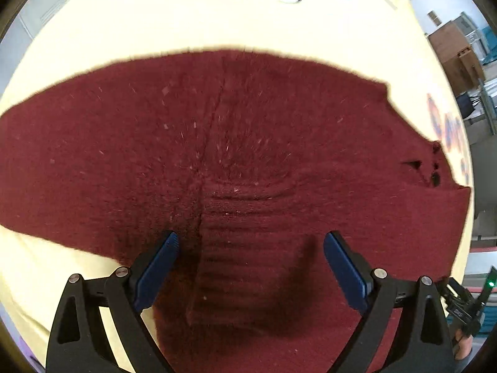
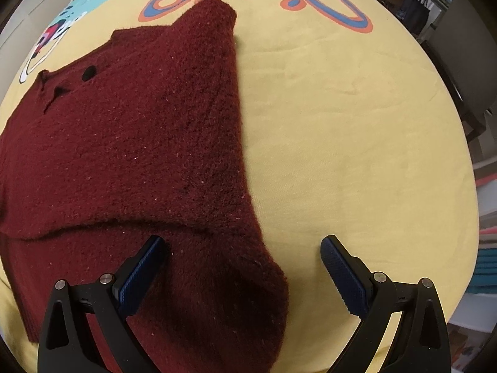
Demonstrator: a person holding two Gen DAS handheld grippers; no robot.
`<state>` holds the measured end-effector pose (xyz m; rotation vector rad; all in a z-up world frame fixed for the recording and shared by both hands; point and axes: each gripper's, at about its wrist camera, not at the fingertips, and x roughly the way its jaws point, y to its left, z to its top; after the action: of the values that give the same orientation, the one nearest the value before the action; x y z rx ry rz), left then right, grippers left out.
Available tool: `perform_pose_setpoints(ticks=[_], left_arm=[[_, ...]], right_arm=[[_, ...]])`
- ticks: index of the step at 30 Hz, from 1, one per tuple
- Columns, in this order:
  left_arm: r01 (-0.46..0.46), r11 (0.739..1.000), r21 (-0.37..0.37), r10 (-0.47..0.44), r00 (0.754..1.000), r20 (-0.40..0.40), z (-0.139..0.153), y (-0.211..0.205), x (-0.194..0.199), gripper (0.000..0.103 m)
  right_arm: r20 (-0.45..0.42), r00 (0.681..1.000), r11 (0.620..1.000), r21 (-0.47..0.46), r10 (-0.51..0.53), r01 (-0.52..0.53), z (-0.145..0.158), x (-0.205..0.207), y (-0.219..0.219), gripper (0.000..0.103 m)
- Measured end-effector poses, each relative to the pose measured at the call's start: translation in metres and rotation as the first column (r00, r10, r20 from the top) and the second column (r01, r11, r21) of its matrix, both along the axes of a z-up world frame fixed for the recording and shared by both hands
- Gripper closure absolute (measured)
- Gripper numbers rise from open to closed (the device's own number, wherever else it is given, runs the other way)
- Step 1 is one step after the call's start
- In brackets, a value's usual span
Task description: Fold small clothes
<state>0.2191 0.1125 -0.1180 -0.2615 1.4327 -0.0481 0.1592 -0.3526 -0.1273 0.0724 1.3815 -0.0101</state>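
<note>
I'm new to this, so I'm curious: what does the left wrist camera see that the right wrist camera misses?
Left wrist only: the sweater's ribbed band and a seam running up its middle.
Right wrist only: the "Dino" print on the yellow sheet and a folded-over sleeve.
Both: the dark red sweater, its buttonholes, and an open claw.

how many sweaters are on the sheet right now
1. A dark red sweater lies spread on the yellow sheet, under the open left gripper and partly under the open right gripper. More may be out of view.
</note>
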Motion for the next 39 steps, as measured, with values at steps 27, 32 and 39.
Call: perform_pose_setpoints(ticks=[27,32,39], left_arm=[[0.158,0.987,0.009,-0.157,0.97,0.184,0.059,-0.029,-0.008,0.091],[0.175,0.984,0.02,-0.174,0.956,0.238,0.083,-0.029,0.012,0.091],[0.178,0.982,0.06,-0.187,0.96,0.208,0.053,-0.034,0.026,0.091]], right_arm=[[0.013,0.999,0.995,0.096,-0.036,0.035,0.014,0.1,0.003,0.057],[0.094,0.992,0.994,0.079,-0.081,0.073,0.026,0.09,0.001,0.084],[0.164,0.975,0.986,0.096,-0.148,0.134,0.045,0.068,-0.02,0.085]])
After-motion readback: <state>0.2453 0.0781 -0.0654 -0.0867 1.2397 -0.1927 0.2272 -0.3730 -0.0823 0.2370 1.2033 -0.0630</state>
